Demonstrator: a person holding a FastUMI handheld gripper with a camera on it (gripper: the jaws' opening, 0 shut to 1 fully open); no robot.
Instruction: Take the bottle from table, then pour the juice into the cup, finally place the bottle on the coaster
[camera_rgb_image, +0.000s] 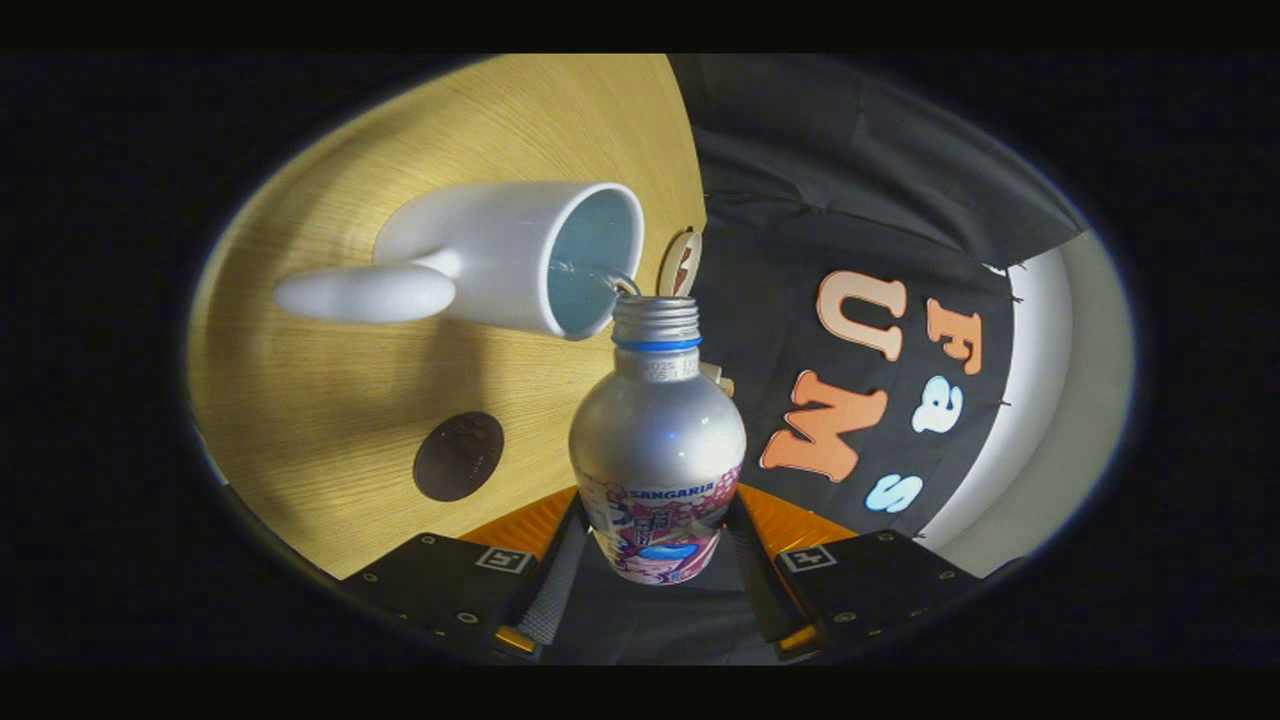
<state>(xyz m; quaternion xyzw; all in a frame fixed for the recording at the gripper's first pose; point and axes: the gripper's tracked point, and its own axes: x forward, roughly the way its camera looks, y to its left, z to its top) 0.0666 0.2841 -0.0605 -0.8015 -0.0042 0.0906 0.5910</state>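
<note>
A: Start nearest. What are the fingers at?

B: The gripper (655, 560) has both black fingers (555, 570) pressed against the lower body of the bottle (657, 450), one from each side, so the gap is as narrow as the bottle allows. The bottle sits between them and runs away from the camera toward twelve o'clock.

A: Describe it.

B: Silver metal, printed pink and blue label at the base, blue ring under a threaded neck. The cap is off and the mouth (655, 305) is open.

A: And just past the mouth?

B: A thin clear stream (610, 280) leaves the mouth toward eleven o'clock and goes into the white cup (520, 255). The cup's rim lies just beside the bottle's mouth; I cannot tell whether they touch. Its handle (365, 292) points away toward nine o'clock of the cup.

A: The coaster?

B: A dark round coaster (458, 456) lies on the wooden table (300, 400), at about nine o'clock from the bottle's body, well apart from the cup and bare.

A: Anything further?

B: A small wooden tag (680, 263) at the table's edge, just beyond the bottle's mouth at twelve o'clock. I cannot make out its detail.
</note>
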